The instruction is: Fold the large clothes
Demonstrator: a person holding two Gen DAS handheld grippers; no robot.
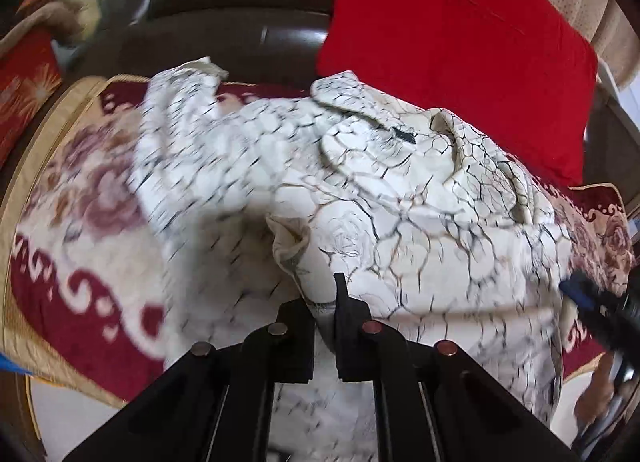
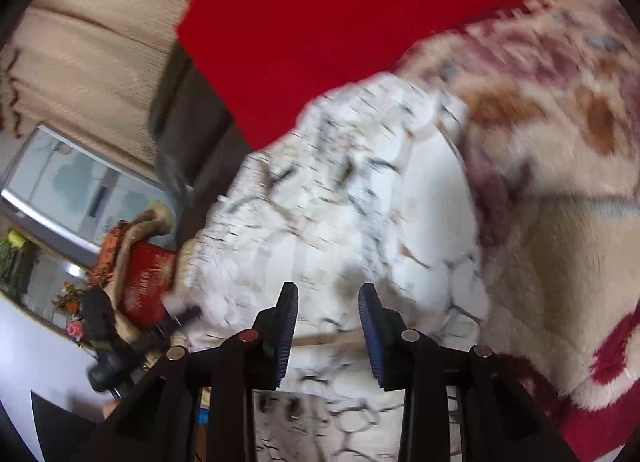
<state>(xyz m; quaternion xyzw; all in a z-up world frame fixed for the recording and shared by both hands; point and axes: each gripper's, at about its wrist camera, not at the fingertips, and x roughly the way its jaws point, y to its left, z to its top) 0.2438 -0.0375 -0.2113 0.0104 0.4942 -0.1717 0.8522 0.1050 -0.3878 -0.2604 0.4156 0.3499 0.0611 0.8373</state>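
1. The large white garment printed with a dark crackle pattern (image 1: 360, 197) lies crumpled across a plush cream-and-maroon floral seat cover (image 1: 80, 189) on a dark brown leather sofa (image 1: 224, 13), its collar towards the backrest.
2. The left gripper (image 1: 326, 302) is clenched on a fold of the garment's near hem; cloth is pinched between its black fingers.
3. The right gripper (image 2: 328, 318), with blue ribbed pads (image 2: 370, 326), straddles another stretch of the hem (image 2: 320, 338). Its jaws stand part-way apart, and through the blur I cannot tell whether the pads press on the cloth.
4. This looks like the gathering step: both ends of the hem being taken before any fold is made.
5. Next, I'd judge, the right grip must be made sure, then both hands lift and spread the garment flat.
6. A bright red square cushion (image 1: 460, 61) leans on the backrest just behind the garment. Beige curtains (image 2: 100, 41) and a window (image 2: 80, 185) lie beyond.
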